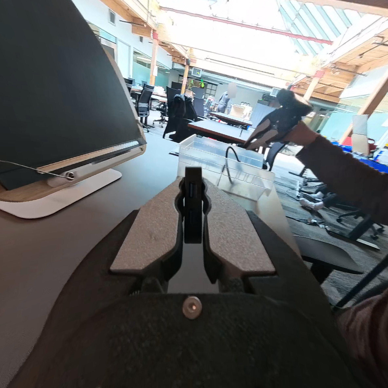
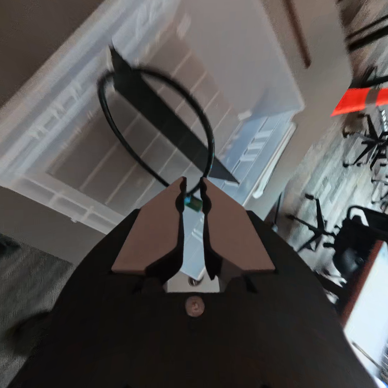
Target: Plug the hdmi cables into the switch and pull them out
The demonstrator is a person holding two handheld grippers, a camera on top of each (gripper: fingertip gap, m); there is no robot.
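Note:
My left gripper (image 1: 193, 189) is shut on a thin black switch (image 1: 193, 210), held upright and edge-on above the dark desk, with ports showing on its near edge. My right gripper (image 2: 193, 186) is shut on the green-tinted plug (image 2: 193, 202) of a black HDMI cable (image 2: 117, 130), which curls in a loop over a clear plastic bin (image 2: 63, 117). In the left wrist view the right gripper (image 1: 251, 144) hangs over the bin (image 1: 247, 180) at the right, held by a hand, with the cable (image 1: 231, 155) arching below it. The plug and the switch are well apart.
A monitor (image 1: 52, 94) on a white base (image 1: 63, 201) stands at the left of the desk (image 1: 42, 252). A flat black strip (image 2: 168, 126) lies in the bin. The desk edge and office chairs (image 1: 357, 222) are to the right. A person stands far off. Across from one pair of fingers to the other is roughly 45 cm.

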